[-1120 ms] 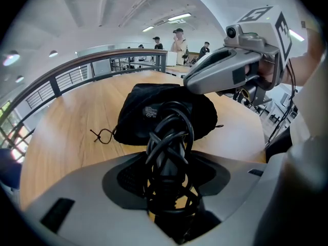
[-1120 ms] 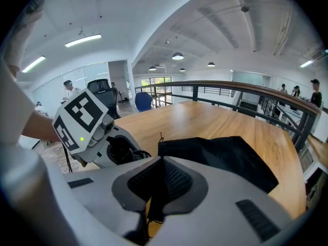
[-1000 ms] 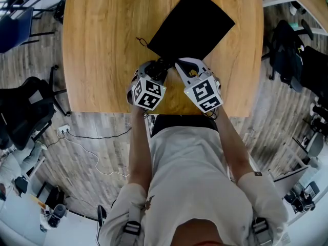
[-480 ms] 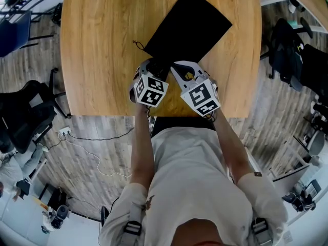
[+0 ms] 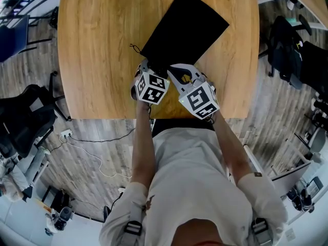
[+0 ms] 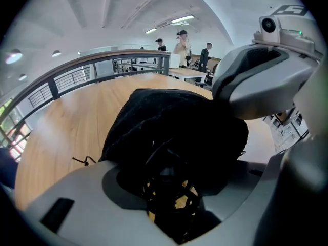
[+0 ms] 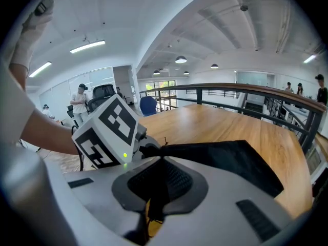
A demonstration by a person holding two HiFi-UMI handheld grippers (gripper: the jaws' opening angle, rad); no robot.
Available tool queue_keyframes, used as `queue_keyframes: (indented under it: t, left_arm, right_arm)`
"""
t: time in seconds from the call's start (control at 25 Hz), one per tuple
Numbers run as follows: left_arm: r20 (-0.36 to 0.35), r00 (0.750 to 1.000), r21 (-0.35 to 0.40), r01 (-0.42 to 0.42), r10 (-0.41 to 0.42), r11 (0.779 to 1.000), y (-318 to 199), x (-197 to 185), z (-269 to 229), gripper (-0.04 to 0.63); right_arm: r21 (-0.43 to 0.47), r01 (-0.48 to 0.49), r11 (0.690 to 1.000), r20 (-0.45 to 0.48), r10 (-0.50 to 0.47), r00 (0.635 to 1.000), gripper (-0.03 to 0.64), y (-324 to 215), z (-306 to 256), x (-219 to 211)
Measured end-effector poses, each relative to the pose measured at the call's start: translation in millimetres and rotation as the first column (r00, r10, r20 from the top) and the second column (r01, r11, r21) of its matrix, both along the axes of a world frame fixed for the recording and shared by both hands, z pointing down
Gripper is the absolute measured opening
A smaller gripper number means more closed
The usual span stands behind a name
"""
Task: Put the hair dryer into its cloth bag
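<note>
- Head view: a black cloth bag (image 5: 187, 27) lay slantwise on the wooden table (image 5: 92, 45), its far corner toward the table's right edge and its mouth toward the person.
- A thin drawstring (image 5: 135, 48) trailed onto the wood at the mouth's left corner.
- The left gripper (image 5: 147, 72) and the right gripper (image 5: 177, 72) met side by side at that near end, their marker cubes almost touching. The mouth of the bag was hidden beneath them, and the hair dryer could not be made out from above.
- Left gripper view: the jaws stood wide, set on a dark bulk wound with loops of black cord, which read as the hair dryer (image 6: 169, 188).
- Its front end was covered by the bag's black cloth, which rose over it like a hood. How far in it sat could not be told.
- The grey body of the right gripper filled the upper right, against the top of the cloth. A railing (image 6: 102, 65) and some standing people showed far behind the table.
- Right gripper view: the jaws were nearly together, pinching a fold of the bag's edge, which ran down between them.
- The rest of the bag stretched away flat over the table to the right, and the left gripper's cube (image 7: 105, 132) sat just beside it on the left.
</note>
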State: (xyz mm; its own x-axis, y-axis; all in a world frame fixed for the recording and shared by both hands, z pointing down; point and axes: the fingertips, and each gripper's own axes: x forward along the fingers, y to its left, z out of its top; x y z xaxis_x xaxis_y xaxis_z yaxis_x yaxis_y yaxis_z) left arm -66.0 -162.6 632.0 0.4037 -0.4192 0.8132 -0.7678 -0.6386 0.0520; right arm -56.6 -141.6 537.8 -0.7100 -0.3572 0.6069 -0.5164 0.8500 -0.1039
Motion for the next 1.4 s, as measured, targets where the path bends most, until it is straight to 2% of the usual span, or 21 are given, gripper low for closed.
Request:
queue_keyframes:
  t: [0.4,0.68,1.0,1.16,1.4]
  left_arm:
    - [-0.001,1.000,0.011,-0.003,0.003,1.000,-10,9,9,0.244]
    - [-0.001,1.000,0.056,0.009,-0.009,0.998,-16,11,17,0.252]
    - [-0.002,0.999,0.096,0.038,-0.038,0.995,-11,7,12,0.293]
    - [0.023,1.000,0.090,0.014,-0.016,0.996,5,-5,12,0.318]
    - [0.049,0.998,0.054,0.033,-0.036,0.998,28,-21,17,0.324]
  right_arm:
    - [-0.030,0.002,1.000,0.044,-0.001,0.999,0.028,0,1,4]
    - [-0.037,-0.001,0.999,0.051,0.003,0.999,0.028,-1,3,7]
    - [-0.037,-0.010,0.999,0.054,0.012,0.998,0.028,-2,3,11]
    - [-0.034,-0.012,0.999,0.054,0.014,0.998,0.028,-1,3,12]
    - [-0.033,-0.015,0.999,0.053,0.016,0.998,0.028,0,3,13]
